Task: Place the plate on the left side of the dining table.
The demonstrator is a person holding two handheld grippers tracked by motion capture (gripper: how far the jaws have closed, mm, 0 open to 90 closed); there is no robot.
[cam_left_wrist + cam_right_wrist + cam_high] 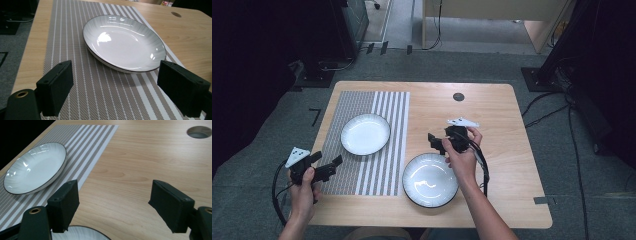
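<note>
Both plates look like glazed ceramic: stiff, slick, breakable, best pinched at the rim. The far plate (pixel 365 134) rests on the striped mat (pixel 384 170), just ahead of the left gripper (pixel 328 164), jaws apart. The near plate (pixel 430 180) lies right of that mat, just under the right gripper (pixel 435 142), also spread and empty.

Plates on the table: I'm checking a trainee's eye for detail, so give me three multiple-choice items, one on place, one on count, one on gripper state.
1. Where is the far plate?
A. on the striped placemat
B. on bare wood
C. on the floor

2. How many plates are on the table?
A. one
B. two
C. three

3. How are the left gripper jaws?
A. shut on a plate
B. shut on nothing
C. open

Key: 1 A, stripes surround it; 2 B, the near plate lies on bare wood; 3 C, the jaws stand apart, holding nothing.
</note>
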